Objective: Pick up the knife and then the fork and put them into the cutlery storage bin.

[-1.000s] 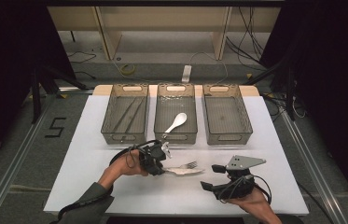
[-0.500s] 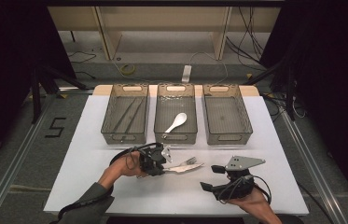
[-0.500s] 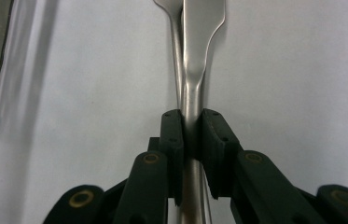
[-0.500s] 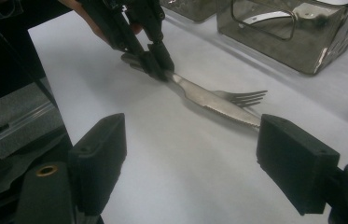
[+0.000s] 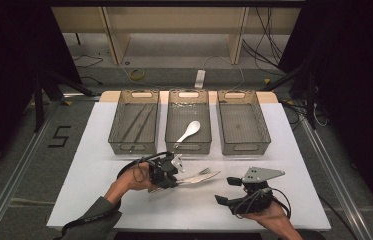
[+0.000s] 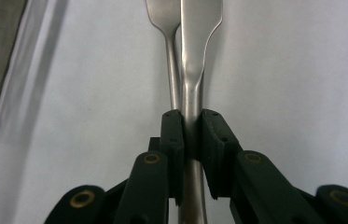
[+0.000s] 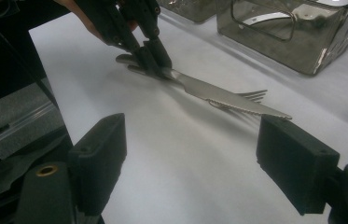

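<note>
A steel knife [image 5: 205, 177] [image 6: 193, 70] [image 7: 218, 95] is clamped by its handle in my left gripper [image 5: 173, 180] [image 6: 191, 135] [image 7: 155, 58], blade pointing right across the white table. In the right gripper view its blade sits slightly off the surface. A steel fork [image 5: 203, 171] [image 6: 166, 28] [image 7: 254, 95] lies close beside and partly under the knife. My right gripper [image 5: 227, 190] [image 7: 190, 154] rests near the front right of the table, open, with nothing between its jaws, which point toward the knife.
Three mesh trays stand in a row behind: the left tray [image 5: 131, 148] holds dark sticks, the middle tray [image 5: 188, 148] a white spoon [image 5: 189, 131], the right tray [image 5: 244, 148] looks bare. A white table [image 5: 294, 150] carries everything; dark floor and cables surround it.
My left gripper, with the knife, has shifted slightly away from the front edge and to the right. The right gripper has stayed put.
</note>
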A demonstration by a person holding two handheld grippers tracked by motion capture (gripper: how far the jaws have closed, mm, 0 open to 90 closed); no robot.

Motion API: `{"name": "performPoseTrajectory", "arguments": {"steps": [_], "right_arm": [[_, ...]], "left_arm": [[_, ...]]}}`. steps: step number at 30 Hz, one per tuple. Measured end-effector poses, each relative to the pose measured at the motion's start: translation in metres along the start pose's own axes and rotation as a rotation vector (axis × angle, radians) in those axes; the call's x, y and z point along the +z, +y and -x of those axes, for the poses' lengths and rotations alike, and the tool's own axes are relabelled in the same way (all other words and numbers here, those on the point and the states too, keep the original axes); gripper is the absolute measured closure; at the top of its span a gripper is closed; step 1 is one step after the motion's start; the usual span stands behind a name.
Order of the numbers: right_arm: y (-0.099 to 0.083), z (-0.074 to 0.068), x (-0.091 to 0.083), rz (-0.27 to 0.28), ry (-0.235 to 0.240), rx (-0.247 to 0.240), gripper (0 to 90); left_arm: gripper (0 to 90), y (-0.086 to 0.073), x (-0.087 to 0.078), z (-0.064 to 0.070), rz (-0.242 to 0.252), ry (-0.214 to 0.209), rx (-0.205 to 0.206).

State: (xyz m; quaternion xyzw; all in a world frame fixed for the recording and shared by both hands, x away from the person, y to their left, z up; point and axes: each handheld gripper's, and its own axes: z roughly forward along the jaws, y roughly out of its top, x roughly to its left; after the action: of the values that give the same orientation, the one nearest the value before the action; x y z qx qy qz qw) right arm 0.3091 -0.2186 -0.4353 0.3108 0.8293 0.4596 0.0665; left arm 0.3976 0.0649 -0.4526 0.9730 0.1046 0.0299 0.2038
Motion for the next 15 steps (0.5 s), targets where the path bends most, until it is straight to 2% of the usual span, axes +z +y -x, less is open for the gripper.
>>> {"name": "performPoseTrajectory", "arguments": {"steps": [2,4,8,10,15], "right_arm": [[0.0,0.0,0.0,0.003,0.001,0.004,25.3],[0.0,0.0,0.0,-0.001,0.001,0.002,25.3],[0.002,-0.002,0.001,0.017,0.012,-0.006,25.3],[0.005,-0.004,0.003,0.018,0.014,-0.027,25.3],[0.012,-0.014,0.009,0.024,-0.004,-0.114,25.3]], "left_arm": [[79.5,0.002,-0.001,0.002,0.012,0.013,-0.018],[79.4,0.003,-0.003,0.002,0.0,0.005,-0.024],[79.5,0.006,-0.007,0.006,0.027,-0.025,-0.106],[79.5,0.008,-0.01,0.009,0.037,-0.026,-0.131],[79.4,0.011,-0.011,0.015,0.032,-0.088,-0.162]]}}
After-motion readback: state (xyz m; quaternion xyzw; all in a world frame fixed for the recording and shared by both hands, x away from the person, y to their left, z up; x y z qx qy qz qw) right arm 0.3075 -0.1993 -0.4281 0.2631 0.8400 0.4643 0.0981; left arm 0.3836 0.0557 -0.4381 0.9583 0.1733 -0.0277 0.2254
